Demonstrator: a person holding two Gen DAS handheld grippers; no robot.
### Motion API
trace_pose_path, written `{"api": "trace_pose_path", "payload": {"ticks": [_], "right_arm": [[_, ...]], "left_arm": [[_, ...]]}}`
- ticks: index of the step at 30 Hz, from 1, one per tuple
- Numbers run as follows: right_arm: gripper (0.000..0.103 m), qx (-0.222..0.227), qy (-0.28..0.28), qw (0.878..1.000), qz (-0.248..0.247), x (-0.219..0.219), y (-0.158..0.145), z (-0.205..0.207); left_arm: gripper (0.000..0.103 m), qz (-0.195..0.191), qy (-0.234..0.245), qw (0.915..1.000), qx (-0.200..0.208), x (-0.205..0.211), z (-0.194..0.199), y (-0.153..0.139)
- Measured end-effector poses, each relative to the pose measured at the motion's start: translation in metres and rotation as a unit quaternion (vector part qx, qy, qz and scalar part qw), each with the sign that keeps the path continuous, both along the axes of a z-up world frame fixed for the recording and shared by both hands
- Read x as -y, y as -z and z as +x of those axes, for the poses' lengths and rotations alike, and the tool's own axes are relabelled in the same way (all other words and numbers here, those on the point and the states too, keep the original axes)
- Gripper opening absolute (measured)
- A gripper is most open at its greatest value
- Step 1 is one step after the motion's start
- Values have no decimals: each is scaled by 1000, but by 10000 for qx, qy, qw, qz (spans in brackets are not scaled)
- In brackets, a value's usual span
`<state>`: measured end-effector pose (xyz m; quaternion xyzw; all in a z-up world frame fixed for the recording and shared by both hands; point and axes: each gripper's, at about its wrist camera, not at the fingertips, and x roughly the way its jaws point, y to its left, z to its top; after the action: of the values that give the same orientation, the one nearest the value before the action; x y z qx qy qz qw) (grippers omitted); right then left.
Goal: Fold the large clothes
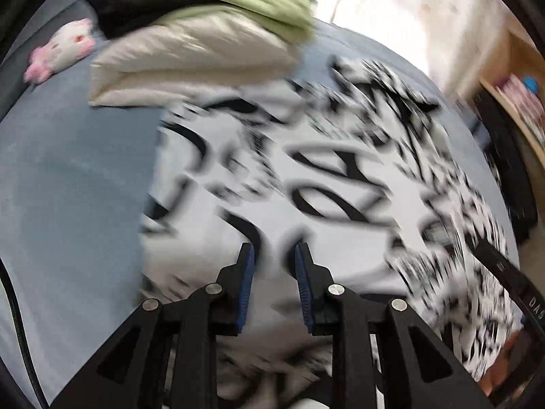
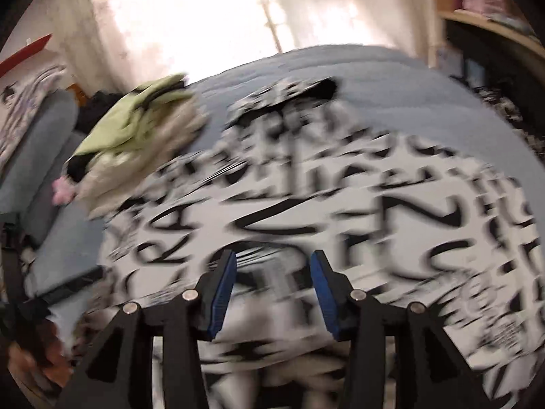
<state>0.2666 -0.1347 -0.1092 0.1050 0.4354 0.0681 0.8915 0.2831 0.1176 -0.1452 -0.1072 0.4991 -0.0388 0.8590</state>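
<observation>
Both sets of tongs, left tongs (image 1: 274, 250) and right tongs (image 2: 272, 259), hang apart with nothing pinched. The printed garment (image 1: 306, 177) lies spread on the blue bed (image 1: 68, 177), filling mid-frame. Risk as I see it: a sloppy grab bunches one layer, or a swing knocks the folded pile (image 1: 204, 44) upper left.

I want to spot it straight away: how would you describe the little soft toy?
Start at the blue bed. At its far side lies a pile of folded clothes with a green one on top. The soft toy lies beside that pile: small, white and pink, the only thing there that isn't clothing.
</observation>
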Motion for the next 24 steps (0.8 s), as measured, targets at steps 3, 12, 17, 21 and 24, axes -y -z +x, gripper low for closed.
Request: {"api": "trace_pose_path", "payload": {"ticks": [3,12,17,21,24], "right_arm": [[46,-148,-393,9991,75,-34,11,-3],[45,-344,-21,9913,-1269,-1,44,-9],[58,-624,881,9904,-862,80,48,-17],[59,-595,1096,9907,-537,94,41,-25],[59,-515,988,9927,-468,86,32,-31]], "left_arm": [[23,395,207,9990,-45,33,-14,15],[22,737,-169,9971,-38,-8,-22,31],[5,156,-218,9996,18,-53,-30,34],[5,16,-290,9996,-5,-62,-33,34],[5,-53,-322,9994,-91,-62,-34,27]]}}
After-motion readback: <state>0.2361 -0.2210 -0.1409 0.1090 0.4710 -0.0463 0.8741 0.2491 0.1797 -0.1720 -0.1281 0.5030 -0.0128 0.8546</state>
